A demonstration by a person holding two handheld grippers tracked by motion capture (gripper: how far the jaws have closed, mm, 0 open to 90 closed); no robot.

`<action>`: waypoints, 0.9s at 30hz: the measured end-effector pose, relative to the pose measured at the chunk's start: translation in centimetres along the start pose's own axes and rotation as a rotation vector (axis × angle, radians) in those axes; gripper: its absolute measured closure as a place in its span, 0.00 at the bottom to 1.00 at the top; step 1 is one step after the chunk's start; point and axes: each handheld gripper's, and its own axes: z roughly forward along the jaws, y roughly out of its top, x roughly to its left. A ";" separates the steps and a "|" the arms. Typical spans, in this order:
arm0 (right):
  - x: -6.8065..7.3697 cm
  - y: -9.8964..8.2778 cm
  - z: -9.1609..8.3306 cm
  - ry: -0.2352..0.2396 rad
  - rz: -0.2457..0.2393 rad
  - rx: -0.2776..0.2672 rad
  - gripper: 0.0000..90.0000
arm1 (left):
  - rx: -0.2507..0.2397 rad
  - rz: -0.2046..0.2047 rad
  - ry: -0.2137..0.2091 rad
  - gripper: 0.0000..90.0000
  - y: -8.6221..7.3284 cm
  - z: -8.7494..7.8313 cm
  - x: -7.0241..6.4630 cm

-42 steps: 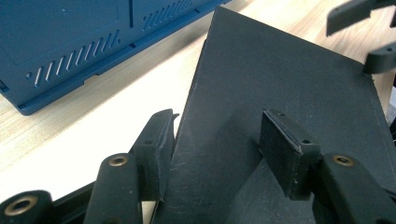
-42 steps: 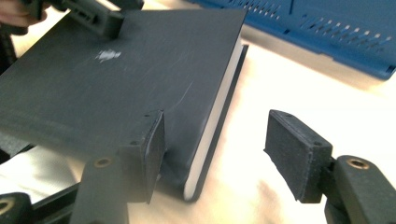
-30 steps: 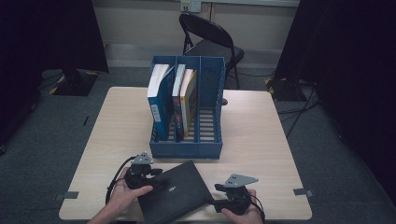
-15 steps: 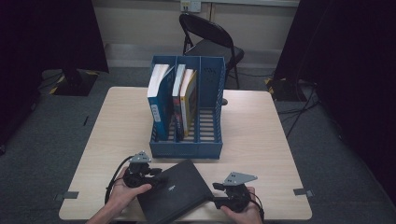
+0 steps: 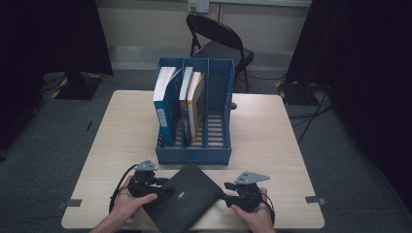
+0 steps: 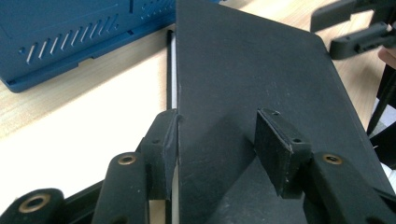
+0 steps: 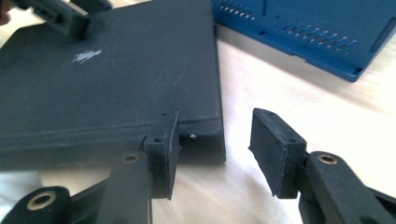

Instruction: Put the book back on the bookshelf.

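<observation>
A black book [image 5: 184, 196] lies flat at the table's front edge, between both hands. My left gripper [image 5: 163, 187] is at its left edge. In the left gripper view [image 6: 219, 140] one pad presses the page edge and the other sits on the cover [image 6: 252, 70]; these jaws closed a little in the last second. My right gripper [image 5: 227, 193] is at the book's right corner. Its jaws [image 7: 215, 140] have just been closing. One pad touches the corner of the book [image 7: 116, 79] and the other stands clear over bare table.
A blue three-slot file rack [image 5: 194, 155] stands just behind the book. It holds a blue book [image 5: 165, 104] on the left and two books [image 5: 192, 102] in the middle slot. A folding chair [image 5: 218, 46] stands beyond the table [image 5: 272, 141].
The right gripper has edged slightly left toward the book's corner. The book and the left gripper have stayed where they were.
</observation>
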 end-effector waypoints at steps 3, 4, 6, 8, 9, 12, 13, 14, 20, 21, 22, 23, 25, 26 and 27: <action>-0.4 0.2 0.2 -0.009 0.008 -0.003 0.58 | 0.013 0.003 0.001 0.56 -0.1 -0.2 -0.1; -0.4 0.3 0.2 -0.017 0.006 -0.004 0.59 | 0.016 0.009 0.001 0.56 -0.2 -0.3 -0.2; -0.7 0.5 0.4 -0.032 0.008 -0.007 0.59 | 0.016 0.010 0.000 0.55 -0.3 -0.3 -0.4; -0.9 0.7 0.5 -0.037 0.012 -0.009 0.59 | 0.026 0.015 -0.008 0.55 -0.4 -0.5 -0.5; -1.1 0.8 0.7 -0.043 0.012 -0.012 0.59 | 0.028 0.017 -0.011 0.55 -0.5 -0.5 -0.6; -1.5 1.2 1.0 -0.062 0.016 -0.016 0.60 | 0.039 0.027 -0.021 0.56 -0.7 -0.6 -0.8; -1.6 1.3 1.1 -0.068 0.017 -0.017 0.61 | 0.043 0.033 -0.023 0.56 -0.7 -0.7 -1.0; -1.7 1.4 1.2 -0.077 0.018 -0.018 0.61 | 0.050 0.038 -0.029 0.56 -0.8 -0.7 -1.2; -2.2 1.9 1.7 -0.102 0.035 -0.026 0.60 | 0.044 0.037 -0.029 0.58 -0.9 -0.6 -1.5; -2.1 1.9 1.7 -0.109 0.033 -0.026 0.59 | 0.048 0.029 -0.032 0.55 -0.7 -0.3 -1.4; -2.0 1.9 1.6 -0.114 0.029 -0.024 0.59 | 0.043 0.018 -0.034 0.52 -0.5 0.0 -1.3; -1.9 1.9 1.6 -0.107 0.032 -0.023 0.59 | 0.032 0.009 -0.025 0.50 -0.4 0.2 -1.2; -1.6 1.7 1.4 -0.095 0.033 -0.021 0.58 | 0.028 -0.003 -0.020 0.47 -0.2 0.4 -0.8; -1.4 1.6 1.4 -0.091 0.034 -0.016 0.59 | 0.023 -0.015 -0.021 0.45 0.0 0.5 -0.5; -1.2 1.4 1.3 -0.088 0.029 -0.013 0.59 | 0.019 -0.029 -0.032 0.46 0.0 0.7 -0.3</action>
